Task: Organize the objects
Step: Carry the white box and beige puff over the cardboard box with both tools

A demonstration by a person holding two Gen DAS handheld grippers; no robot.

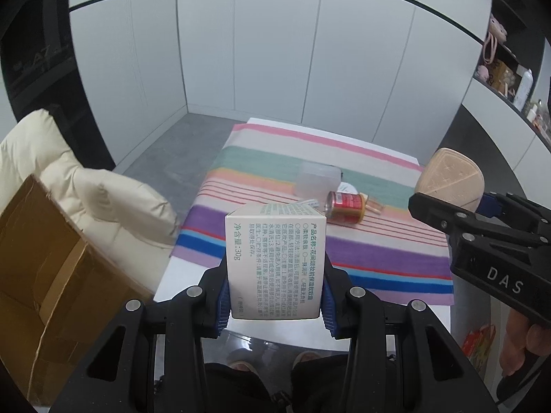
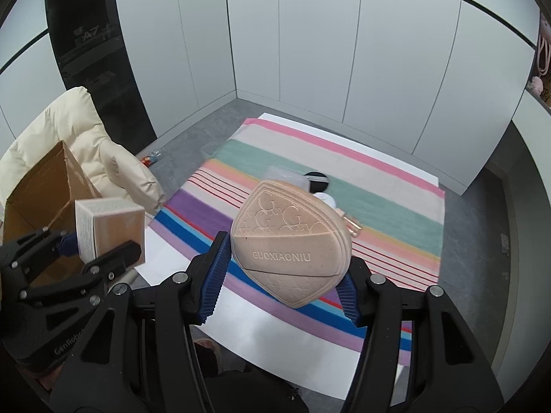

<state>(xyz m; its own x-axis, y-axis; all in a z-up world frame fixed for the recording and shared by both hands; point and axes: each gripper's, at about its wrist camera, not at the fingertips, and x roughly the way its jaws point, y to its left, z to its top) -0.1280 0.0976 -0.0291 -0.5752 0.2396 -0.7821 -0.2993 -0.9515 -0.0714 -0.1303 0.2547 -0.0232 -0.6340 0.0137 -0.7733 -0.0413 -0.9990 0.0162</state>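
- Risk first: we carry two loads at once, above the white counter (image 2: 261, 340) with its striped multicolour cloth (image 1: 344, 241), so a slip on either side drops a thing onto the counter or past its edge to the grey floor (image 2: 206, 127).
- Our left tool (image 1: 275, 296) is closed on the white rectangular carton printed with green and black text (image 1: 275, 261), blue pads pressing its two side faces low down. Most of the carton stands proud of the pads, so a quick swing could, we judge, lever it out.
- Our right tool (image 2: 279, 275) is closed on the peach-coloured, rounded-triangular embossed case (image 2: 289, 241), which sits tilted between the pads. Its curved edges give the pads little flat surface; we think it may rotate or squirt free if the squeeze eases.
- The two tools hang near each other, the right one at the edge of the left view; a careless crossing could knock the case against the carton.
- The open brown cardboard box (image 2: 41, 192) stands to our left beside the cream padded chair (image 2: 86, 144). If that is the destination, its raised flap may catch the carton.
- Still on the cloth lie a frosted clear plastic tub (image 1: 316, 182) and a small red-labelled bottle on its side (image 1: 347, 206), which could roll if bumped.
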